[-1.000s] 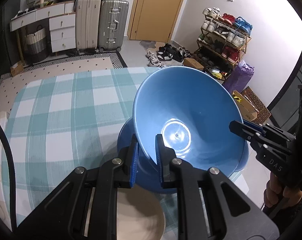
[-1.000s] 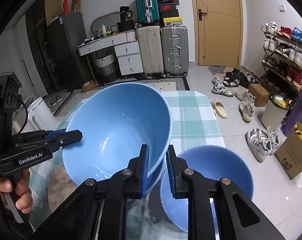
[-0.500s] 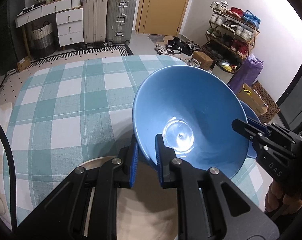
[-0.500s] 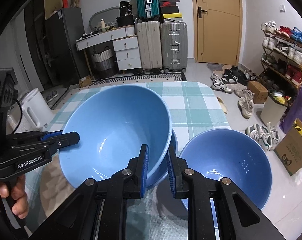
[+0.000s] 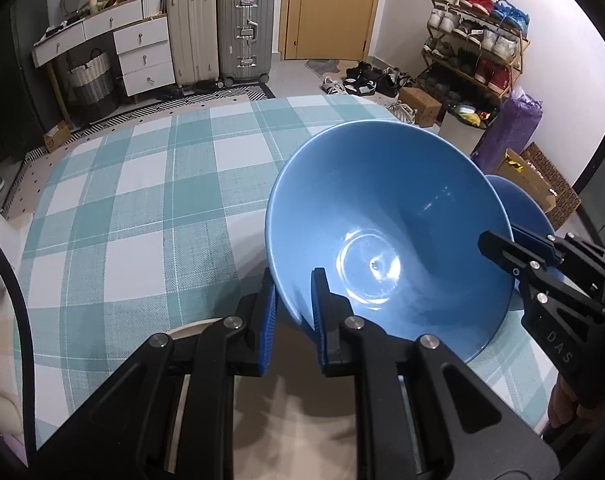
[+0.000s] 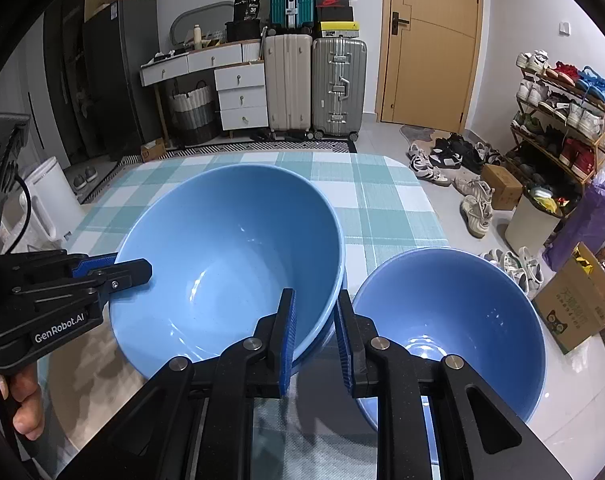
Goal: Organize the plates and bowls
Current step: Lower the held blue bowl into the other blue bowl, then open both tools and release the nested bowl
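Large blue bowl [image 5: 386, 232] sits at frame centre, tilted above the checked desk [image 5: 142, 200]; left gripper [image 5: 292, 304] jaws pinch its near rim; right gripper [image 6: 316, 332] jaws pinch the opposite rim; second blue bowl [image 6: 450, 328] stands lower right, just beside; beige plate [image 5: 294, 420] lies at bottom edge.

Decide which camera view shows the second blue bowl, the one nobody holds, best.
The right wrist view: the second blue bowl shows nearly whole, inside and rim. In the left wrist view only a sliver peeks out behind the held bowl.
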The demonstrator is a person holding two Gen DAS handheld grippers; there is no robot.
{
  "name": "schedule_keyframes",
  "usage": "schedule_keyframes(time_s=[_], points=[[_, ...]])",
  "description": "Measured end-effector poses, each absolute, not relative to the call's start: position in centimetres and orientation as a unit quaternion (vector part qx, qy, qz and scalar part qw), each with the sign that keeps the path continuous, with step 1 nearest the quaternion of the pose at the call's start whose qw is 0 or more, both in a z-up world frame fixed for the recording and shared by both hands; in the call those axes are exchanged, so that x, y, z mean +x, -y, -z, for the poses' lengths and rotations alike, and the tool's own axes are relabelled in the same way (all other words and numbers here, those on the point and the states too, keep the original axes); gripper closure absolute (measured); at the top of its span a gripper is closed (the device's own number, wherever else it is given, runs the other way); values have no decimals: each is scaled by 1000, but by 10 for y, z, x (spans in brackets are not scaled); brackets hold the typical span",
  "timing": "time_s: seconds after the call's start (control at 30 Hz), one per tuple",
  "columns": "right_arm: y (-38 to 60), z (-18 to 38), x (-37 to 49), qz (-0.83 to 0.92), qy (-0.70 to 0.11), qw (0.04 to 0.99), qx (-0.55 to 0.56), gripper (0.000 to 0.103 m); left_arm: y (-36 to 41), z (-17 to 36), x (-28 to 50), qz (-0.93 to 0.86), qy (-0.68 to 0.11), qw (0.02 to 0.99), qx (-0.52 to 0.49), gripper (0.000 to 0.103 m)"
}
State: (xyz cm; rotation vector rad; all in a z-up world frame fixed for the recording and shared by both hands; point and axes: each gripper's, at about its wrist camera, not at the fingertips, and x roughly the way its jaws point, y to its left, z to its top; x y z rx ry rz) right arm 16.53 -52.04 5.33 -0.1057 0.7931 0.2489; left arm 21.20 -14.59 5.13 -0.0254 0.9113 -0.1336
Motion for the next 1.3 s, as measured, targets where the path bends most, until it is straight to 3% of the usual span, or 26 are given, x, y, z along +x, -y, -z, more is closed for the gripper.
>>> schedule_keyframes(time_s=[0.8,0.87,0.93,1.13,1.2,1.23,1.3], points=[[520,-40,173,-106,-381,916,-71,82,143,-34,226,60,-460,886,-7,89],[520,-39,173,-109,-380,916,-72,79,141,-35,225,64,-460,885,-16,84],[523,-41,172,-115,-380,915,-65,75,139,-37,222,69,-458,886,-26,75],[538,-61,159,-140,-350,925,-37,43,141,-50,209,91,-445,888,-65,40],[547,-69,153,-144,-338,930,-23,23,148,-53,203,98,-444,888,-72,27],[553,-73,149,-145,-333,932,-15,18,151,-55,200,99,-443,888,-75,21],[566,-79,143,-141,-323,936,3,7,160,-59,193,107,-438,889,-83,19]])
